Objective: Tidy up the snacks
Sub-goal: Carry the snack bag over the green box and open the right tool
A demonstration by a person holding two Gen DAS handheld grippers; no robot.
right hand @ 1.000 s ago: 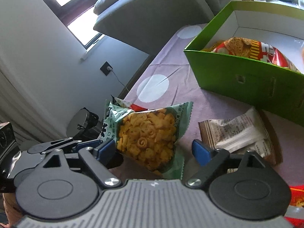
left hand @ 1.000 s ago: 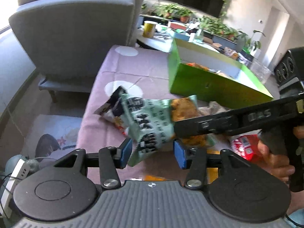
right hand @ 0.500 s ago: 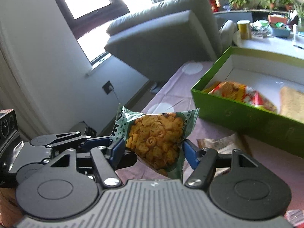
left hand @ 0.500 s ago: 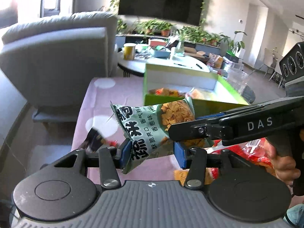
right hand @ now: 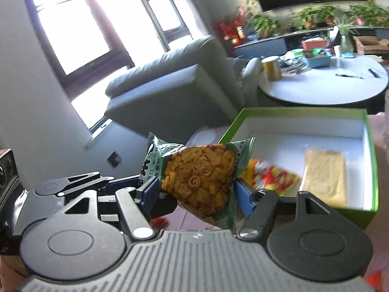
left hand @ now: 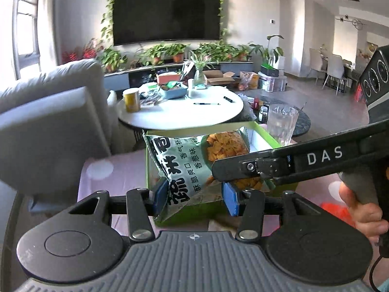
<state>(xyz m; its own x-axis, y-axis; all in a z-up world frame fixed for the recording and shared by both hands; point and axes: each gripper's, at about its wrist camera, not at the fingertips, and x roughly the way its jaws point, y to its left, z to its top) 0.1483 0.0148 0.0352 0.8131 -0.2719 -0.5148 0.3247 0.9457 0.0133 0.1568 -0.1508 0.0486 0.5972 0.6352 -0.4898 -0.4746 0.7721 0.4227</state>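
Pinching one green snack bag [left hand: 184,170] from both sides, the left gripper [left hand: 194,196] and right gripper [right hand: 195,192] hold it aloft at frame centre, before the green box [right hand: 372,146] on a pinkish dotted tablecloth [left hand: 116,168]. Beyond: grey sofa [left hand: 48,112], round white table [left hand: 184,112], wall television [left hand: 167,12]. "DAS" marks the right gripper's arm.

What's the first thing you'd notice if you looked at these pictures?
The green snack bag full of orange crackers, held up in the air with the left gripper and the right gripper each pinching it. Just behind it sits the bright green box on the pink table, open, with a red-and-yellow snack pack and a beige one inside. Farther back, a big dark TV hangs on the wall, framed by trailing vines.
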